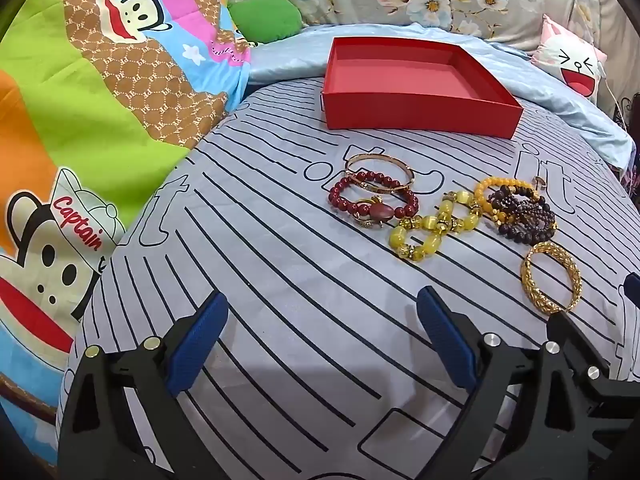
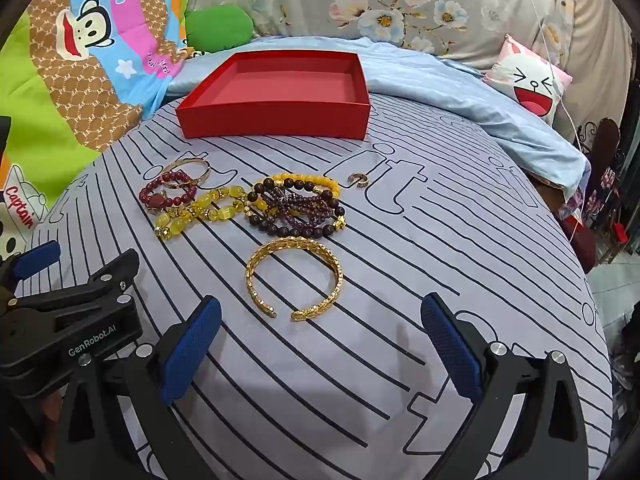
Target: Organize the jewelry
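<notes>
Both grippers, left (image 1: 322, 340) and right (image 2: 320, 344), agape over bedsheet (image 2: 400, 280); bracelet pile (image 2: 296, 208) tangled, indistinct.

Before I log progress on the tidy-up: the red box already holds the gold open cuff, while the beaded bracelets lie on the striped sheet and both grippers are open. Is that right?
Not quite. The red box is empty; the gold open cuff lies on the striped sheet, nearer than the beaded bracelets, as the right wrist view shows. The left gripper and right gripper are open.
</notes>
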